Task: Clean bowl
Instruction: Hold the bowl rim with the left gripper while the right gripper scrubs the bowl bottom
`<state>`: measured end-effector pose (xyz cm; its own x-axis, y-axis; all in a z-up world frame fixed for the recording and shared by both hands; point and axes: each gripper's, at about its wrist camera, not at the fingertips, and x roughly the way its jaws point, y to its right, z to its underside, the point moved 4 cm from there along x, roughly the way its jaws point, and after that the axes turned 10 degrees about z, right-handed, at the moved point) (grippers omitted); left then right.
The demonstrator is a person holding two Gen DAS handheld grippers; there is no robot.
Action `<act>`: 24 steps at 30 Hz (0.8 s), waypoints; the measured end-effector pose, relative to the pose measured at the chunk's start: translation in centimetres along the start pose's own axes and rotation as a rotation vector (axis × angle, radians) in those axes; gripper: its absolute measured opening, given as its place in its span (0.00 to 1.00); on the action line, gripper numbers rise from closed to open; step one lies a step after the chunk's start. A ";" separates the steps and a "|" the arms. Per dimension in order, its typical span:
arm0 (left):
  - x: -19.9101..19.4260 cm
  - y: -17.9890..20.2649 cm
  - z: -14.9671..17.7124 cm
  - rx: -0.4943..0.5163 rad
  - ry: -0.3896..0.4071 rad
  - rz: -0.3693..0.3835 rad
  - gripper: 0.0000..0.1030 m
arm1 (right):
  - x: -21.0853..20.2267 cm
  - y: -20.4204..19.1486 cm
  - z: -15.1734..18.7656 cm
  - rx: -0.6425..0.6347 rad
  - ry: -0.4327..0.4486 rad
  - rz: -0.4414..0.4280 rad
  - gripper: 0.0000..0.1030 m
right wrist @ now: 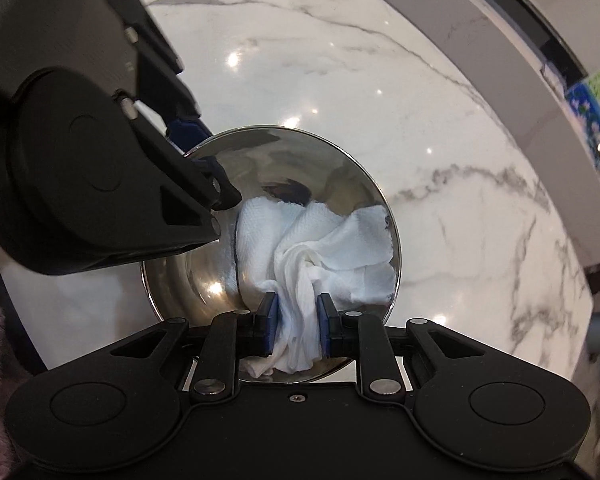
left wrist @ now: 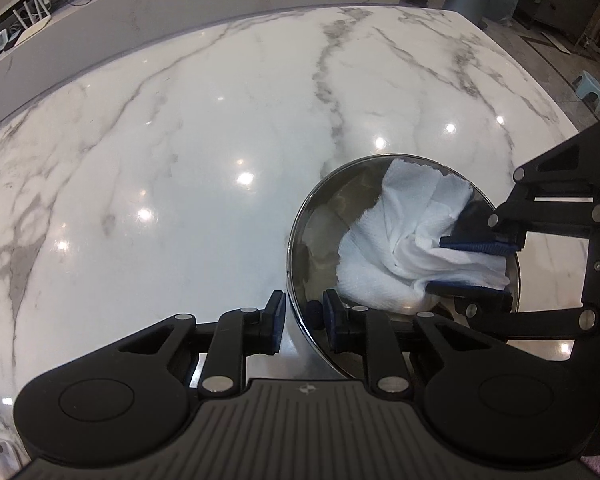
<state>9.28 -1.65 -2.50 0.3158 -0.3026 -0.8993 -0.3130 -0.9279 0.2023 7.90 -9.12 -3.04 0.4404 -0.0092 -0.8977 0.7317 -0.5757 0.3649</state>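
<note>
A white marble tabletop (left wrist: 180,160) fills both views. At lower right of the left wrist view sits a steel bowl (left wrist: 312,240) holding a crumpled white paper towel (left wrist: 388,240). The left hand-held gripper (left wrist: 303,318) is narrowly closed on the bowl's rim. The right hand-held gripper (right wrist: 297,330) pinches the towel inside the bowl. No writing is legible.
</note>
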 end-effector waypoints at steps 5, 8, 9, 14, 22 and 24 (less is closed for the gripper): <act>-0.3 -0.3 0.5 -0.097 -0.001 0.053 0.39 | 0.2 0.3 -0.1 0.052 -0.004 -0.026 0.18; -0.6 -0.4 0.9 -0.151 0.000 0.102 0.43 | 0.2 0.2 -0.1 0.059 -0.004 -0.027 0.18; -0.6 -0.4 1.0 -0.161 -0.001 0.109 0.43 | 0.2 0.2 -0.1 0.063 -0.004 -0.027 0.18; -0.8 -0.3 1.5 -0.168 0.009 0.085 0.36 | 0.3 0.3 0.0 0.076 -0.003 -0.031 0.18; -0.9 -0.3 1.5 -0.134 0.031 0.102 0.22 | 0.2 0.2 0.1 0.085 -0.013 -0.028 0.18; -0.9 -0.3 1.4 -0.126 0.034 0.095 0.20 | 0.0 0.0 0.1 0.084 -0.017 -0.031 0.19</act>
<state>7.87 -0.82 -2.28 0.3212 -0.3954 -0.8605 -0.2286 -0.9142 0.3347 7.89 -9.24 -3.08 0.4086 -0.0039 -0.9127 0.6983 -0.6426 0.3154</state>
